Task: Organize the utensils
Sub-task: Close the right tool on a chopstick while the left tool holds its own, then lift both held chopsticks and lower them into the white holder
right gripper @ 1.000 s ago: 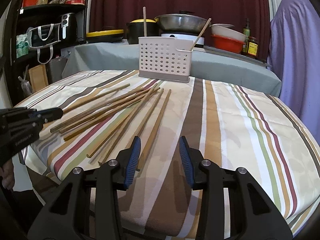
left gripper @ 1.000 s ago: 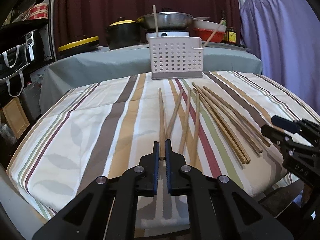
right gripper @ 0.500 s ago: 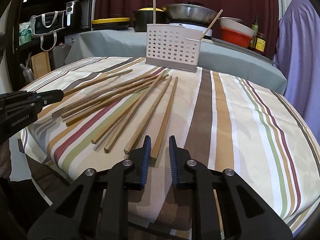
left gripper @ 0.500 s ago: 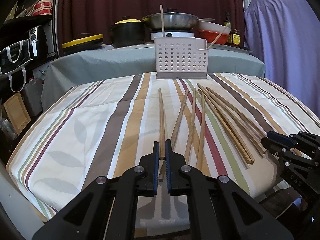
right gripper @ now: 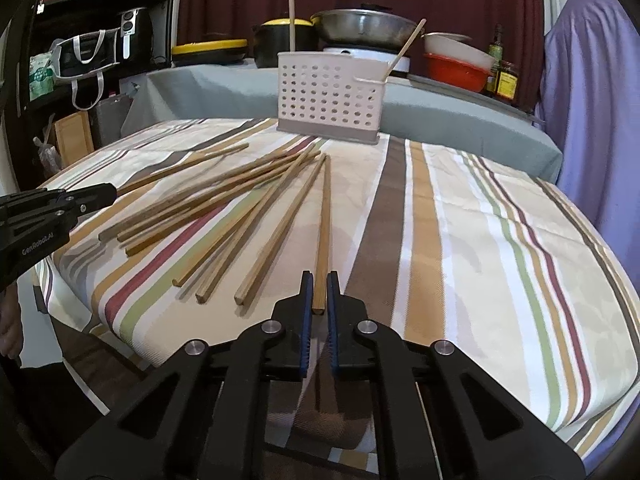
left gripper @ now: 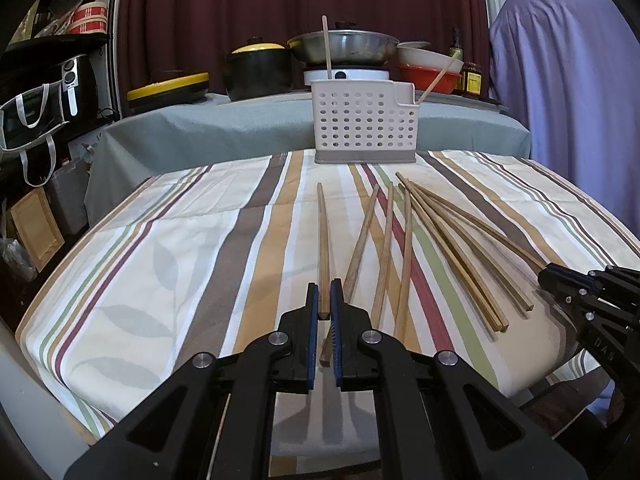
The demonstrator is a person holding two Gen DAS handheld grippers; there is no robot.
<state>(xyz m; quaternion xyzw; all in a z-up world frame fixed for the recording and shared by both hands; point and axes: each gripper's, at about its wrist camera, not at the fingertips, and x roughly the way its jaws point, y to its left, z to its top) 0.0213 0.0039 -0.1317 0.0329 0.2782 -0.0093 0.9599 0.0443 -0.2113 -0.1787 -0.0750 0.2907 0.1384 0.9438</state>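
Several wooden chopsticks (left gripper: 404, 248) lie fanned on the striped tablecloth (left gripper: 168, 248). A white perforated utensil holder (left gripper: 365, 120) stands at the far edge with two chopsticks in it; it also shows in the right wrist view (right gripper: 331, 96). My left gripper (left gripper: 324, 294) is shut on the near end of the leftmost chopstick (left gripper: 322, 240). My right gripper (right gripper: 317, 286) is shut on the near end of the rightmost chopstick (right gripper: 325, 216). The right gripper shows in the left wrist view (left gripper: 592, 296), and the left gripper in the right wrist view (right gripper: 52, 208).
Behind the table, a grey-covered counter (left gripper: 208, 128) holds a black pot (left gripper: 258, 68), a steel wok (left gripper: 344, 46), bowls and jars. Shelves with bags stand at the left (left gripper: 36, 112). A purple cloth (left gripper: 568, 92) hangs at the right. The table's near edge is just below both grippers.
My right gripper moved forward to the rightmost chopstick and closed from wide open onto its end. My left gripper stayed shut on its chopstick.
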